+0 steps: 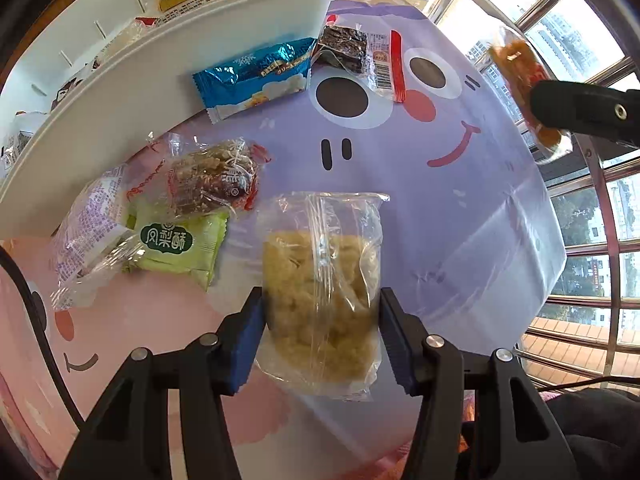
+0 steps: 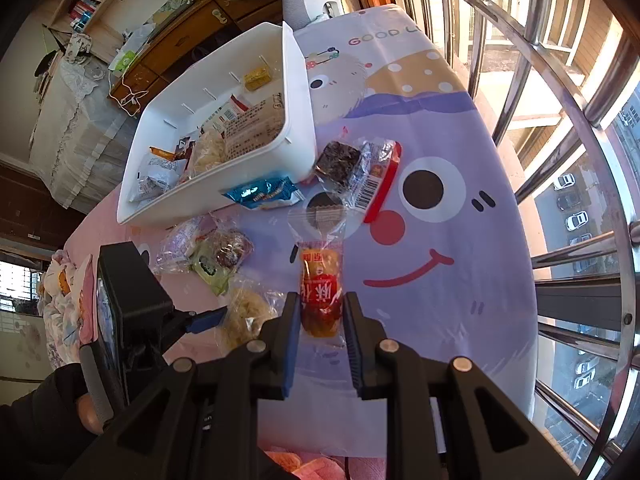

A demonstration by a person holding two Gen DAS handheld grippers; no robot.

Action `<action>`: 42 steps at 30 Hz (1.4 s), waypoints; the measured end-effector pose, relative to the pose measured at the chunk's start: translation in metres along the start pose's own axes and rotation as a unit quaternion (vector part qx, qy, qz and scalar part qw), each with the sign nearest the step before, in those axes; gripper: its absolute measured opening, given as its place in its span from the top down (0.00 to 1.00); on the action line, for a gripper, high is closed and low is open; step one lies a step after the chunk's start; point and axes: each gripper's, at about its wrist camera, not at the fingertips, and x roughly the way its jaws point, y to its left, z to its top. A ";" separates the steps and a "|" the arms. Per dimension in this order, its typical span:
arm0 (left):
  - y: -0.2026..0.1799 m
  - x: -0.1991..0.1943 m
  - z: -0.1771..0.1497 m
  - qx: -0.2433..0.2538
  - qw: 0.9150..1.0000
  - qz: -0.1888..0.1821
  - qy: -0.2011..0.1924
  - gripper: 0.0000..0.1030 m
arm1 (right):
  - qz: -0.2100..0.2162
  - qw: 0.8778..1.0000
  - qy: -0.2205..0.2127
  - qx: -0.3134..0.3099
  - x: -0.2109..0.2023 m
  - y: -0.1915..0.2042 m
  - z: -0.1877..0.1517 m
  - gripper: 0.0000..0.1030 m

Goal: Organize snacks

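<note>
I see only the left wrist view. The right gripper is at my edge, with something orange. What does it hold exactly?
Observer: The right gripper is shut on an orange snack packet with a red label; its clear top end points toward the table's far side.
Operator: What is inside the white bin? I see only its wall.
Observer: The white bin already holds several snacks, with a small yellow block alone at its far end.
Operator: Is my yellow snack bag near the other packet?
Observer: The left gripper is shut on the yellow snack bag, which sits just left of the orange one, apart from it.
</note>
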 end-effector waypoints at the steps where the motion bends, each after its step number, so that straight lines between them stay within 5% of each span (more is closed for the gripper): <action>1: 0.001 -0.005 0.001 0.004 1.000 -0.002 0.001 0.48 | 0.001 1.000 -0.002 -0.002 0.000 0.004 0.003 0.79; 22: 0.075 -0.159 0.049 0.037 0.996 0.005 -0.082 0.47 | 0.012 0.996 -0.057 -0.064 -0.008 0.090 0.097 0.79; 32: 0.143 -0.178 0.094 -0.014 0.990 0.040 -0.137 0.47 | 0.016 0.995 -0.082 -0.062 -0.002 0.114 0.134 0.79; 42: 0.181 -0.176 0.118 -0.075 0.980 0.026 -0.184 0.45 | 0.018 0.994 -0.097 -0.051 0.008 0.126 0.155 0.77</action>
